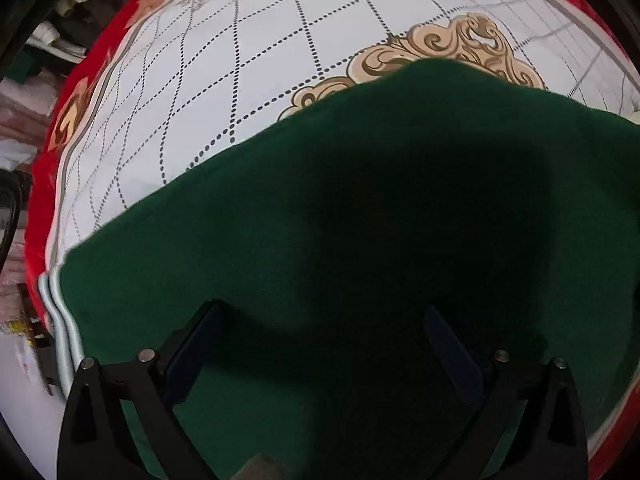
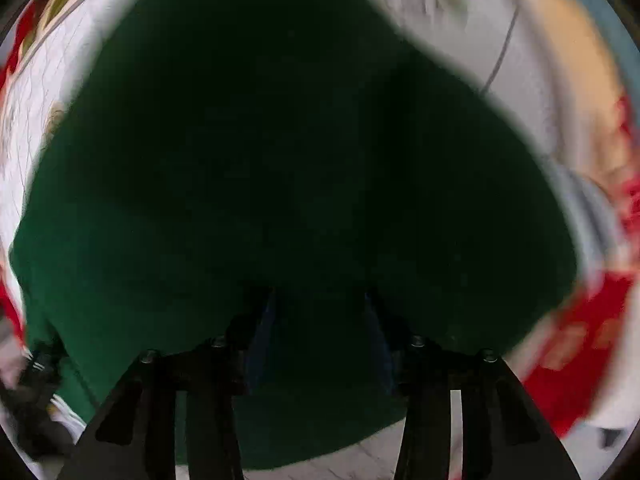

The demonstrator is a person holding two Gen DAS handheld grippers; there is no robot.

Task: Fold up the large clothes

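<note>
Green garment (image 1: 360,220) edge crossing white quilt (image 1: 200,80), left tongs (image 1: 324,312) spread above.

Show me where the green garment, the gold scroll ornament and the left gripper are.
green garment (image 1: 360,208), left wrist view, middle of the cloth
gold scroll ornament (image 1: 460,42), left wrist view, upper curls
left gripper (image 1: 320,344), left wrist view, between its fingertips

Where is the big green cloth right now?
The green cloth lies spread on the white patterned bedcover, filling the lower half of the left view, beneath the open left tool.
</note>
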